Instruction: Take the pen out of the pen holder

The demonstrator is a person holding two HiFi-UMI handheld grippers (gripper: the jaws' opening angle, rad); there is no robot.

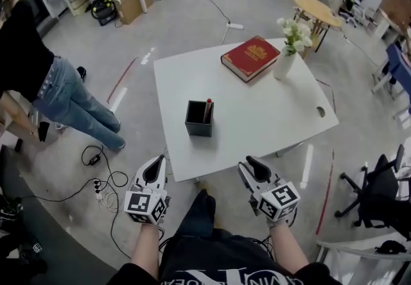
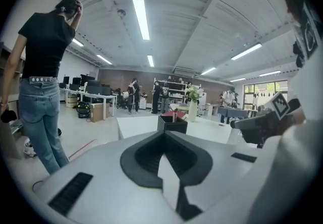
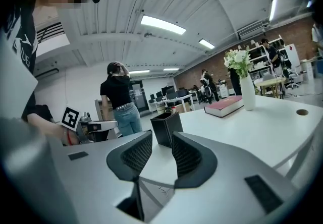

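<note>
Two empty grippers hover off the table's (image 1: 270,117) near edge.
Jaws: right gripper (image 1: 248,166) apart, left gripper (image 1: 157,163) together; the light, stiff, likely slick pen (image 1: 207,109) stands in the pen holder (image 1: 198,126) mid-table, so pinch its exposed top.

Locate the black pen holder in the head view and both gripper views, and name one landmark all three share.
Head view: the pen holder stands left of centre on the white table, toward its near edge.
Left gripper view: picture centre.
Right gripper view: near picture centre, far left of the vase.
Shared landmark: the white vase of flowers, beyond the holder.
</note>
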